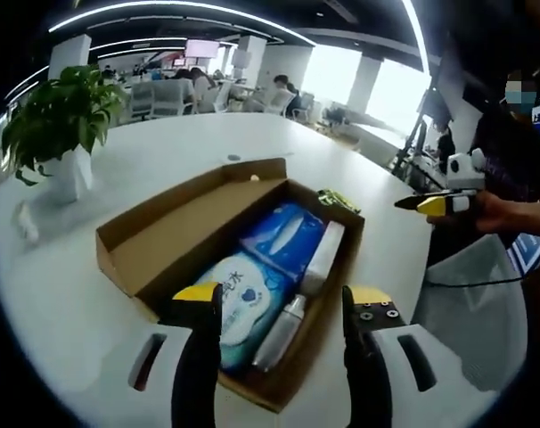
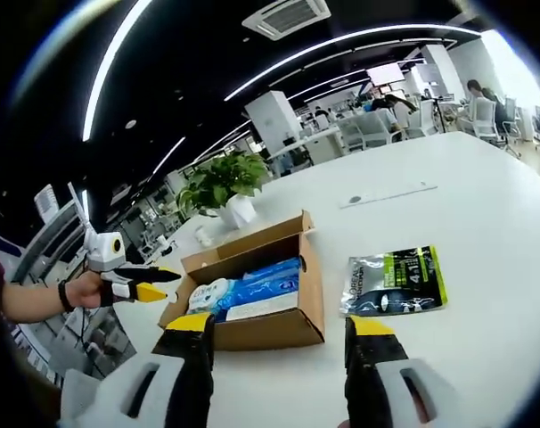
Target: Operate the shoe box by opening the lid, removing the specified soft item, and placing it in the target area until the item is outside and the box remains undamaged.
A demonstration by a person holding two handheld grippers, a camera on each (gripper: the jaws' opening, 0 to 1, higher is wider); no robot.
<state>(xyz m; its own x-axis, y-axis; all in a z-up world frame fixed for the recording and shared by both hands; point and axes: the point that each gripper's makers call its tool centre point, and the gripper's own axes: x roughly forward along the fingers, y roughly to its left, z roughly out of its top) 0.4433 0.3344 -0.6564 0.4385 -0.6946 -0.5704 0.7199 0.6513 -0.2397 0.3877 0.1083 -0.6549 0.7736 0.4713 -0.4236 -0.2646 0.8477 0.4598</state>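
Both grippers, left gripper (image 1: 283, 308) and right gripper (image 2: 279, 337), gape empty; shoe box (image 1: 163, 236) at frame center lies opened, wipes pack (image 1: 243, 299) unremoved.

Matt cardboard, shiny soft packs, smooth white tabletop

The brown corrugated cardboard shoe box (image 1: 176, 234) looks matt and papery, its raw edges slightly rough. Inside, the blue-and-white soft plastic wipes packs (image 1: 252, 294) have a glossy film skin, and the slim silver-white tube (image 1: 298, 303) beside them shines like smooth plastic or metal. The flat black-and-green foil pouch (image 2: 396, 281) gleams with bright reflections. The round white table (image 2: 466, 196) is smooth with a soft sheen. The white plant pot (image 1: 69, 174) looks smooth, the leaves slightly waxy.
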